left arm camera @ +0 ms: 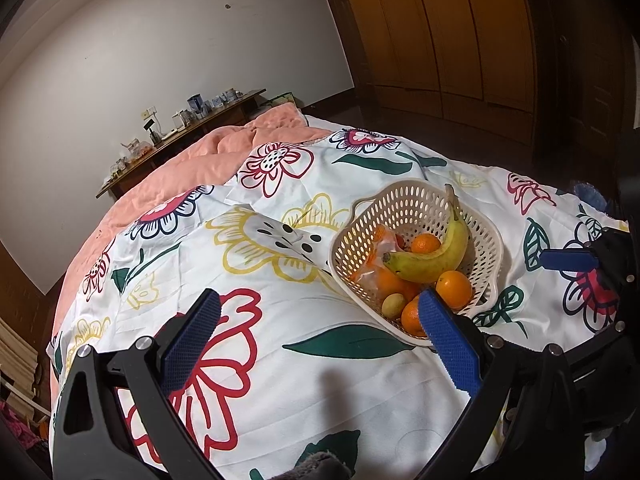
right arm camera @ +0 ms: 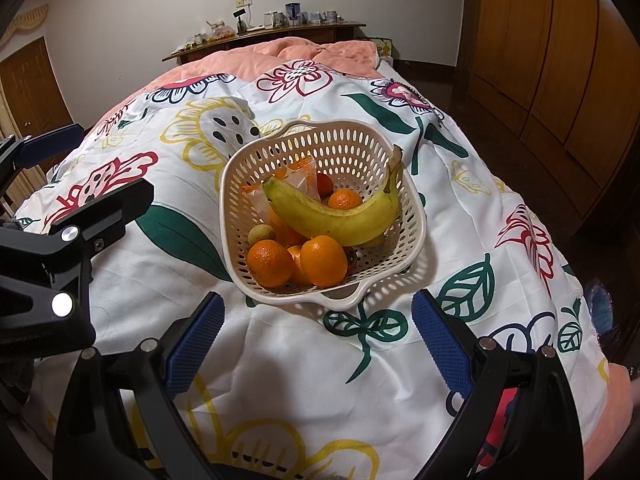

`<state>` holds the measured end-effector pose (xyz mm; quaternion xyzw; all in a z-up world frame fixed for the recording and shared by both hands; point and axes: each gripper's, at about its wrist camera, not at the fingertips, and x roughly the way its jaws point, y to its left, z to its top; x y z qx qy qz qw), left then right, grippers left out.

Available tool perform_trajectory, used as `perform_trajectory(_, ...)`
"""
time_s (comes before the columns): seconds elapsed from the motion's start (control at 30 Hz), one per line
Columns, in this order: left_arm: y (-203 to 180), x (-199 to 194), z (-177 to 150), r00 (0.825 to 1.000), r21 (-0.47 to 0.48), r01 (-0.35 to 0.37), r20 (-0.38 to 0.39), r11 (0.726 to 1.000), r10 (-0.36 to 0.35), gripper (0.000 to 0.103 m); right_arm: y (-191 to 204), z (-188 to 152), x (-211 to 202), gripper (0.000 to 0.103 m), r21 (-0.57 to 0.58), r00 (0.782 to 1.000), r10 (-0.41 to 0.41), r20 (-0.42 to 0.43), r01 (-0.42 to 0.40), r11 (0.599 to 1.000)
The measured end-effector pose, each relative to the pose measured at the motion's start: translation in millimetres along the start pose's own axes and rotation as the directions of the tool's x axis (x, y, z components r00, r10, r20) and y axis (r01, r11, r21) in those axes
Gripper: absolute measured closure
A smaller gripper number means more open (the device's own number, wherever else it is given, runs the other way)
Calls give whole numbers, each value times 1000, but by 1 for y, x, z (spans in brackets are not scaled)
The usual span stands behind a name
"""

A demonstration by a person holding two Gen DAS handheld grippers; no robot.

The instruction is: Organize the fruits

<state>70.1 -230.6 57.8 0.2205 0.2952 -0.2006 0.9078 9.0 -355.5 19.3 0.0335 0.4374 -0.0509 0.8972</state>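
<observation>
The right claw [right arm camera: 316,334] fills the bottom of its frame, its blue pads spread wide with nothing between them. Just above it, at frame center, the cream basket [right arm camera: 416,216] sits on the floral bedsheet [right arm camera: 280,368], holding a banana [right arm camera: 340,218] over several oranges [right arm camera: 322,260]. The left claw [left arm camera: 320,320] is likewise spread and empty, the basket at its right.

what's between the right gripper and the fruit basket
Only bare floral bedspread lies between the right gripper and the basket; the right wrist view shows that stretch with nothing on it.
</observation>
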Motion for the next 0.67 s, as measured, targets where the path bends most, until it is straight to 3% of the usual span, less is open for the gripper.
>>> perform_trajectory(0.67,19,-9,-9,1000,-48,-2,-18,999,2,3,1,0,-2,9,5,1000,7,15,-7,1000)
